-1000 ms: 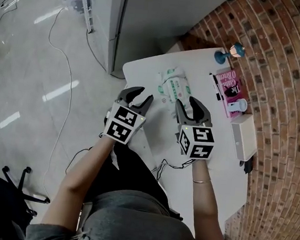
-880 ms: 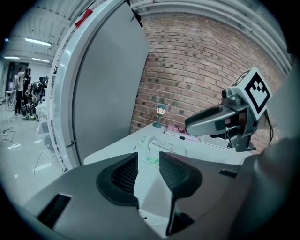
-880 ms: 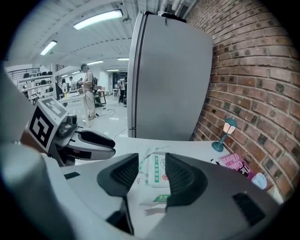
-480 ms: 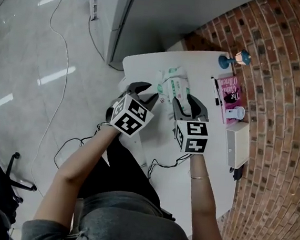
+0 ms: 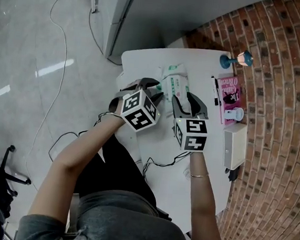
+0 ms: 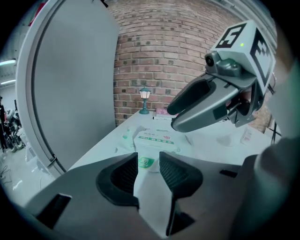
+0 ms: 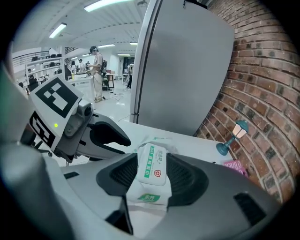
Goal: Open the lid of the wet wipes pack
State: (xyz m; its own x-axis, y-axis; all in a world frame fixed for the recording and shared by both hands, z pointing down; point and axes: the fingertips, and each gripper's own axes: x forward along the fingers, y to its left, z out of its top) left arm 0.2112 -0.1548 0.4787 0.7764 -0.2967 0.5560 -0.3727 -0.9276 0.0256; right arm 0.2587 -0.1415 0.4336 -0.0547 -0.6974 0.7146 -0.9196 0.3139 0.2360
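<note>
The wet wipes pack lies on the white table, white with green print; its flat lid faces up and looks closed. My right gripper hovers over the pack's near end. Its jaws have just been opening and stand apart on either side of the lid without pressing it. My left gripper is just left of the pack, rolled sideways. Its jaws have also just been opening, and the gap is empty, with the pack a little ahead.
A teal lamp, a pink book, a black pen, a small white bottle and a white box line the table's right side by the brick wall. A cable trails off the near-left edge. A grey cabinet stands behind.
Both grippers have moved forward and down towards the pack. The left one has shifted right and rolled, so its cube is turned to a new angle.
</note>
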